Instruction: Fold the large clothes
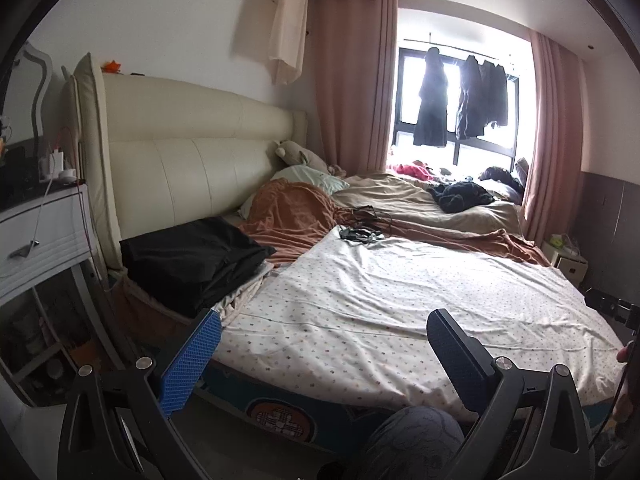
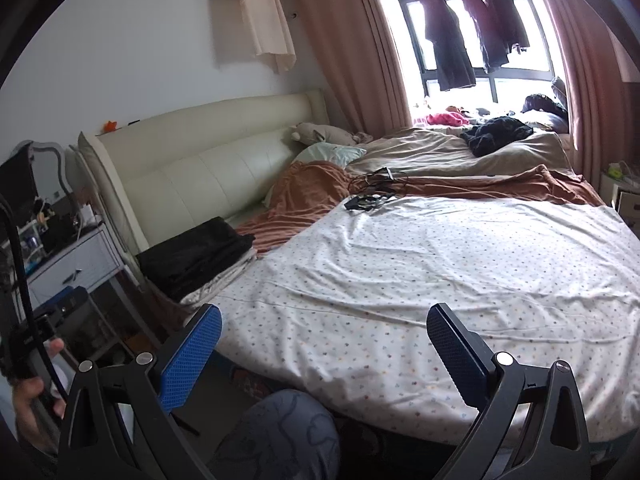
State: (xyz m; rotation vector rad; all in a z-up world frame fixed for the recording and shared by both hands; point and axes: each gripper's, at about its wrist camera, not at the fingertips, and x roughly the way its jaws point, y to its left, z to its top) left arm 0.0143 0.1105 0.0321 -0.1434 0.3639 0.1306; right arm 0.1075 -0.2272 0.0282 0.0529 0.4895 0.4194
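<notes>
left tongs (image 1: pixel 320 354) wide apart, empty, right tongs (image 2: pixel 324 350) wide apart, empty, both above near edge of bed (image 2: pixel 440 264) with dotted sheet, folded black garment (image 1: pixel 196 260) ahead-left of both tongs by cream headboard (image 1: pixel 192 160), black clothes heap (image 2: pixel 498 134) far ahead-right

Cream padded headboard (image 1: pixel 192 152), white wall, pink curtains (image 1: pixel 352 80), bright window (image 1: pixel 460 100), white nightstand (image 1: pixel 44 232)

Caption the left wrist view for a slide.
Open left gripper hovers before the dotted white bedsheet; folded black garment lies by the cream headboard.
</notes>
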